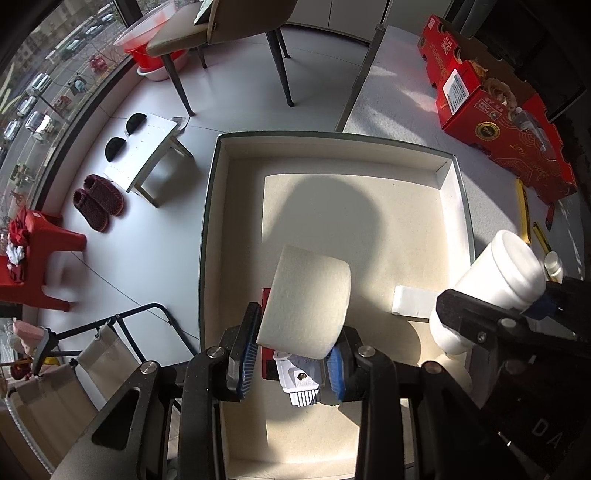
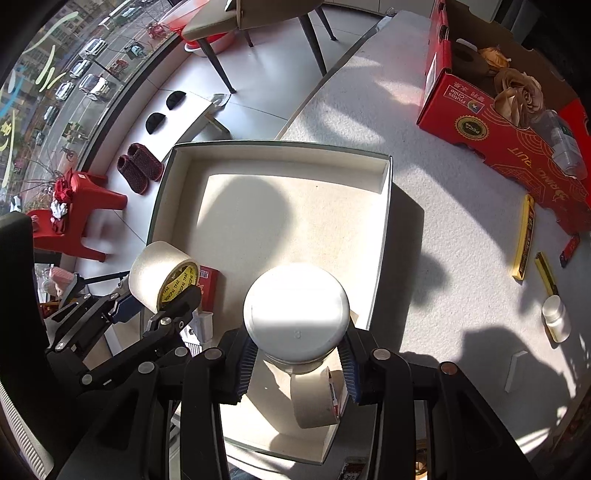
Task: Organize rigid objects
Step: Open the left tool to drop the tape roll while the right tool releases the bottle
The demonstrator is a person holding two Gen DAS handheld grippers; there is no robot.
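Observation:
My left gripper point(image 1: 295, 356) is shut on a beige tape roll point(image 1: 306, 302) and hangs over the near left part of a shallow cream box point(image 1: 332, 142). In the right wrist view the same tape roll point(image 2: 162, 275) shows yellow print on its core, with the left gripper point(image 2: 159, 301) around it. My right gripper point(image 2: 297, 365) is shut on a white bottle point(image 2: 295, 314) over the near right part of the box point(image 2: 280, 147). The bottle point(image 1: 495, 288) also shows in the left wrist view. Inside the box lie a small red box point(image 2: 208, 284), a white plug point(image 2: 203, 325) and a second tape roll point(image 2: 314, 402).
On the table to the right stand a red carton point(image 2: 498, 122) with dried flowers, two yellow packs point(image 2: 524, 236), a small white bottle point(image 2: 556, 317) and a white block point(image 2: 515, 369). Left of the table's edge, the floor holds a chair point(image 1: 221, 33), a red stool point(image 1: 40, 254) and slippers point(image 1: 98, 205).

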